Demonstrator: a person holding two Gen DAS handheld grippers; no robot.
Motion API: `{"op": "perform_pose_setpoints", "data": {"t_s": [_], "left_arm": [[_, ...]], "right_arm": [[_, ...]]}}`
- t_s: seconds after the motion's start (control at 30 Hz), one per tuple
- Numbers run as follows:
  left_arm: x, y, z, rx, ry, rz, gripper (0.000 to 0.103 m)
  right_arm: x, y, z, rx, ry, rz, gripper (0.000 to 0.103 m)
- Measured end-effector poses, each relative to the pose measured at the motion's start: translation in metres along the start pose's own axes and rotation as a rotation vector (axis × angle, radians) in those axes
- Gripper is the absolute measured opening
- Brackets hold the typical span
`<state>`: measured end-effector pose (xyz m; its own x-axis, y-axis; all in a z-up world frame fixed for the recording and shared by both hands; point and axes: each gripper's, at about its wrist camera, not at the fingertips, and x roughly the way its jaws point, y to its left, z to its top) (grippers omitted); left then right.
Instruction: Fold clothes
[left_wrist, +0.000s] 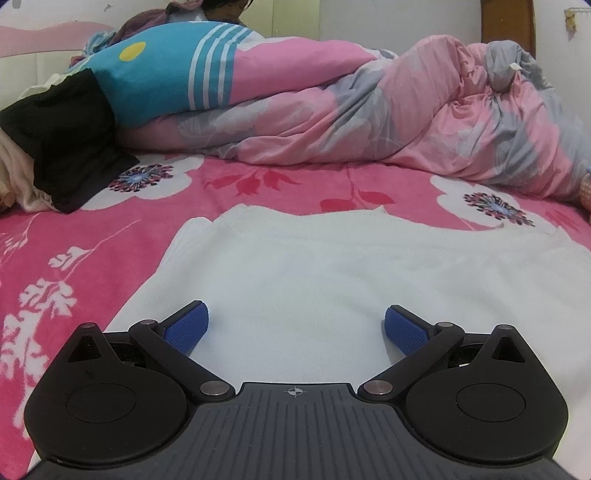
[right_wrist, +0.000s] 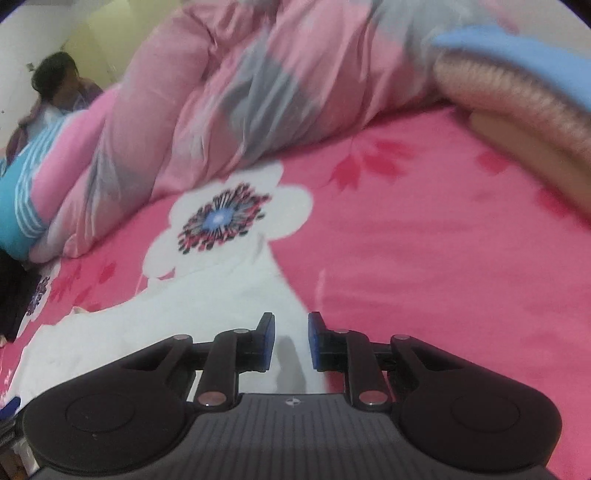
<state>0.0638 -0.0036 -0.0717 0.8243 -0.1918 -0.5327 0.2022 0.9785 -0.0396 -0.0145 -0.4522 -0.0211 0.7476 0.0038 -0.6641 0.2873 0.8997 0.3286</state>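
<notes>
Here the white knit garment (left_wrist: 332, 273) lies spread flat on the bright pink fleece bedspread with white flowers (left_wrist: 92, 258), its far edge reaching toward the middle of the bed. The left gripper (left_wrist: 295, 325) sits low over the near part of that garment, its blue-padded fingers (left_wrist: 186, 326) splayed wide apart with nothing between them. In the right wrist view, the right gripper (right_wrist: 291, 341) stands at the garment's right-hand edge (right_wrist: 221, 295), where white cloth meets the pink bedspread (right_wrist: 443, 258); its jaws are drawn close but a clear gap shows between the pads, and whether any cloth is caught in that gap cannot be told. Behind the garment, a rumpled pink and grey flowered quilt (left_wrist: 369, 122) is heaped along the far side of the bed. A long turquoise plush pillow with white stripes and a yellow dot (left_wrist: 166, 74) rests against the quilt's left end. Just beside it, at the left edge, sits a pile of black and cream clothes (left_wrist: 62, 147).
</notes>
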Motion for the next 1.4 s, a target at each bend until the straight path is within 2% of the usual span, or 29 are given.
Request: {"op": "perform_pose_setpoints", "data": {"t_s": [0.2, 0.3, 0.43, 0.7, 0.77, 0.83, 0.9, 0.93, 1.0, 1.03, 1.1, 1.13, 1.17, 1.2, 1.23, 1.4], "left_arm": [[-0.003, 0.001, 0.002, -0.010, 0.007, 0.007, 0.103], [-0.007, 0.002, 0.005, -0.022, 0.016, 0.010, 0.103], [-0.027, 0.006, 0.008, -0.061, 0.006, -0.013, 0.102], [-0.110, -0.058, -0.024, 0.156, -0.016, -0.306, 0.102], [-0.120, -0.077, -0.035, 0.203, -0.018, -0.345, 0.102], [-0.123, -0.093, -0.045, 0.241, -0.015, -0.358, 0.102], [-0.121, -0.092, -0.047, 0.215, 0.005, -0.367, 0.099], [-0.119, -0.090, -0.048, 0.198, 0.016, -0.371, 0.099], [-0.116, -0.087, -0.049, 0.165, 0.038, -0.379, 0.099], [-0.114, -0.085, -0.049, 0.148, 0.049, -0.383, 0.099], [-0.110, -0.079, -0.050, 0.112, 0.075, -0.386, 0.099], [-0.107, -0.074, -0.051, 0.094, 0.092, -0.383, 0.099], [-0.103, -0.070, -0.051, 0.078, 0.109, -0.378, 0.099], [-0.103, -0.067, -0.052, 0.069, 0.114, -0.373, 0.099], [-0.103, -0.064, -0.052, 0.067, 0.111, -0.371, 0.099], [-0.104, -0.062, -0.053, 0.077, 0.107, -0.373, 0.099]], "right_arm": [[-0.081, -0.012, -0.051, 0.020, -0.013, 0.173, 0.021], [-0.102, -0.022, -0.078, 0.117, -0.029, 0.210, 0.022], [-0.111, -0.041, -0.101, 0.266, -0.035, 0.251, 0.036], [-0.094, -0.059, -0.125, 0.420, 0.072, 0.340, 0.037], [-0.089, -0.062, -0.128, 0.473, 0.076, 0.367, 0.037], [-0.085, -0.066, -0.131, 0.523, 0.070, 0.385, 0.032], [-0.082, -0.071, -0.133, 0.566, 0.058, 0.421, 0.018], [-0.082, -0.074, -0.134, 0.588, 0.043, 0.471, 0.011], [-0.088, -0.079, -0.136, 0.601, -0.011, 0.561, 0.010], [-0.091, -0.082, -0.137, 0.596, -0.033, 0.580, 0.010], [-0.090, -0.090, -0.144, 0.578, -0.033, 0.530, 0.010], [-0.084, -0.097, -0.151, 0.597, -0.009, 0.489, 0.002], [-0.079, -0.106, -0.159, 0.628, 0.001, 0.485, 0.002], [-0.080, -0.110, -0.162, 0.649, -0.011, 0.509, 0.002], [-0.084, -0.110, -0.161, 0.644, -0.018, 0.491, 0.002], [-0.116, -0.105, -0.149, 0.552, -0.122, 0.351, 0.005]]}}
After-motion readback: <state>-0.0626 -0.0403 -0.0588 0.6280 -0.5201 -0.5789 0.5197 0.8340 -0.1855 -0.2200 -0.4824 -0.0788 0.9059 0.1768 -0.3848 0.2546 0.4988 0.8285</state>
